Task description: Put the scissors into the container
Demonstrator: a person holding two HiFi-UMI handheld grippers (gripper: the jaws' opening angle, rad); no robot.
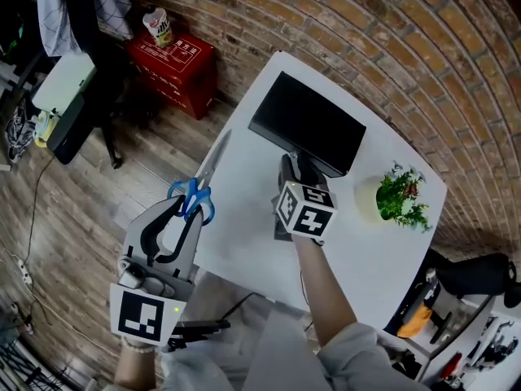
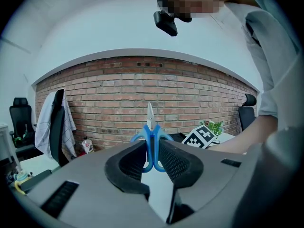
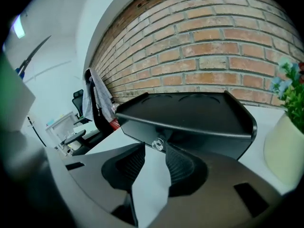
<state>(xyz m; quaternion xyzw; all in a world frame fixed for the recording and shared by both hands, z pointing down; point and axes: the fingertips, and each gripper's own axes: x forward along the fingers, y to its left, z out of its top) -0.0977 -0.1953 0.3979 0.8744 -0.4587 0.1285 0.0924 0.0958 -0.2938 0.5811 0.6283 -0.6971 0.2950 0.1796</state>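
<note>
**Now: scissors clamped, apart from the container**

The left gripper [image 1: 186, 210] [image 2: 152, 151] sits at the lower left of the head view. Its jaws are pressed onto the blue handles of the scissors [image 1: 202, 182] [image 2: 151, 137], whose blades point up-frame over the white table's [image 1: 358, 251] left edge. The black container [image 1: 309, 129] [image 3: 190, 113] stands at upper centre, apart from the scissors. The right gripper [image 1: 295, 165] [image 3: 159, 148] is at the container's near wall. Its jaws are slightly apart around a small clear knob [image 3: 157, 145], and contact with it is unclear.
</note>
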